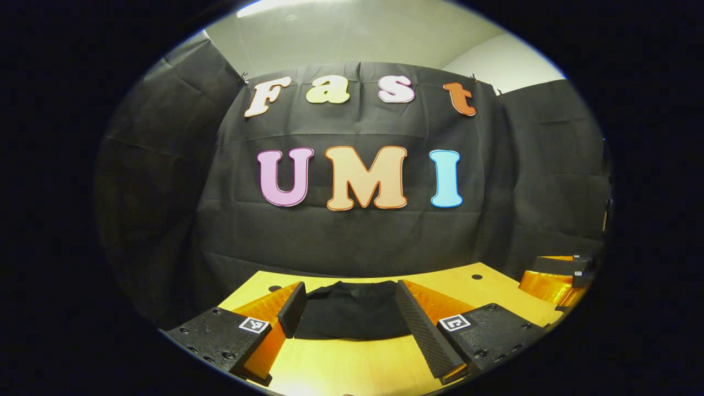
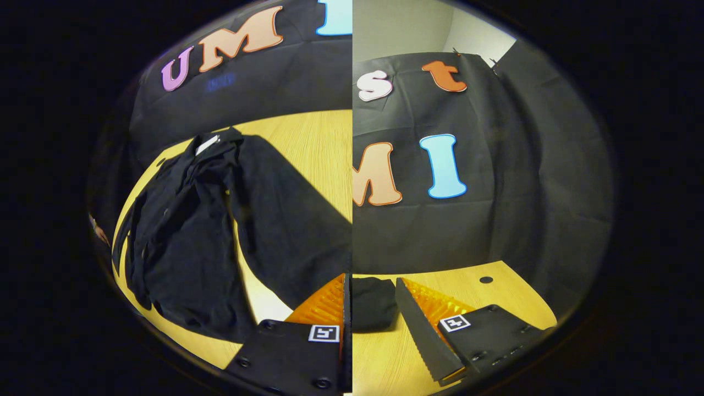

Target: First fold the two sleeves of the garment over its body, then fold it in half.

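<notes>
Left tool (image 1: 349,313) open; black garment (image 1: 352,311) on table (image 1: 352,363). Right tool: can't tell, view garbled.

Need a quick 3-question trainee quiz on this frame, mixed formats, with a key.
1. True or false: the left tongs are clamped on the dark garment.
2. What does the garment lie on? A) a yellow wooden table B) a chair C) the floor
3. Fill in: in the left gripper view, the garment appears ___ the two fingers of the left tongs.

Key: 1 false, they stand open with nothing gripped; 2 A; 3 between.
</notes>
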### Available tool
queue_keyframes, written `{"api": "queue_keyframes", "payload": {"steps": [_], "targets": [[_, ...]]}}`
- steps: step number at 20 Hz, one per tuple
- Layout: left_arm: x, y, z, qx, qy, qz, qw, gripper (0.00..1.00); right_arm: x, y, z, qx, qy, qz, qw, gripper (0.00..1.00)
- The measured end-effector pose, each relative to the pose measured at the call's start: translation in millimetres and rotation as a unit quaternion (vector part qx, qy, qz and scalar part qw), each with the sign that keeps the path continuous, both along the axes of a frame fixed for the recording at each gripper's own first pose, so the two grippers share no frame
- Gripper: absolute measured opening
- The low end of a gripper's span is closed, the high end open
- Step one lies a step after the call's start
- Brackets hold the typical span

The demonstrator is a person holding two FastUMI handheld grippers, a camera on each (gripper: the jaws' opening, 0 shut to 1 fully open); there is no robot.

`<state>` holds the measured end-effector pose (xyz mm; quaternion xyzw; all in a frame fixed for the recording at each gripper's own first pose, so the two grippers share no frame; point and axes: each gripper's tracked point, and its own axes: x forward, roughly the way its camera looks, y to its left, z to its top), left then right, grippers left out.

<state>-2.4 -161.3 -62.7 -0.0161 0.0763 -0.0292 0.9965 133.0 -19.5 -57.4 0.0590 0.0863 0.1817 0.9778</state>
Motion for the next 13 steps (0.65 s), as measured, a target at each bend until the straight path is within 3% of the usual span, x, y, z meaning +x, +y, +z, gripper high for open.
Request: {"api": "queue_keyframes", "payload": {"steps": [8,13], "targets": [[-8.0,-1.2,4.1,0.012,0.012,-0.015,1.000,0.99,-16.1,11.8,2.1,0.015,-0.007,0.000,1.000,0.52],[-24.6,28.7,7.3,0.023,-0.003,-0.030,0.999,0.99,-28.4,36.9,7.8,0.023,-0.027,-0.021,0.999,0.51]]}}
